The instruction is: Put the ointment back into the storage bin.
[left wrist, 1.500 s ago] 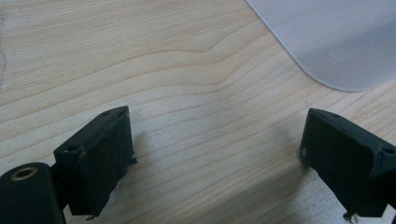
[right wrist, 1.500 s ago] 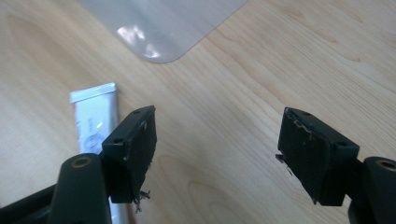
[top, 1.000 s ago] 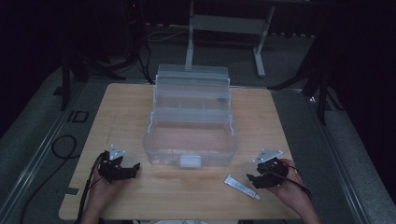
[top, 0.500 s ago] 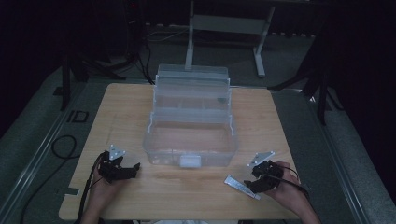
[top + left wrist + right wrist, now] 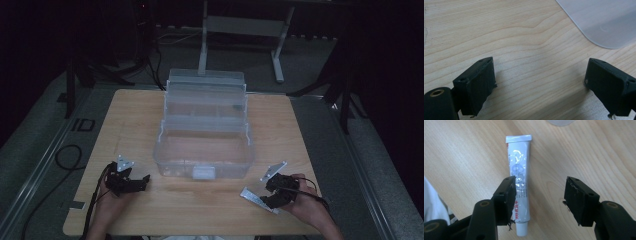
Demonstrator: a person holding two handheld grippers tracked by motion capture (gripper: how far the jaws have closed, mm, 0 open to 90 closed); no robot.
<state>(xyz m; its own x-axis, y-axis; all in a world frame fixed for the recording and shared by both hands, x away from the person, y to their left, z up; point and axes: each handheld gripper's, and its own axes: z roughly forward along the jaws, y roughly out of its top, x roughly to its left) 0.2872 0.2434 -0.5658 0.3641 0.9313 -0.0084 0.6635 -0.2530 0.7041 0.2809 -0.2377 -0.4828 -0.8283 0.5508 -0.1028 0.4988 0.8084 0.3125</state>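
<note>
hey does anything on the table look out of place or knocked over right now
Nothing looks spilled or damaged. The clear plastic organizer box stands open and upright mid-table. The one stray item is a white tube lying flat on the wood, outside the box, beside the open right gripper, whose one finger partly overlaps it.

Tube (image 5: 520, 195) lower part, behind right gripper's (image 5: 539, 197) left jaw.

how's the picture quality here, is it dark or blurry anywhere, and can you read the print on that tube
High view: dim, black surround, soft detail on the clear box. Right gripper view: bright, even light; the tube is sharp, with glare on its foil and print too small to read; the right hand-held gripper is in focus. Left gripper view: crisp wood grain on the table.
</note>
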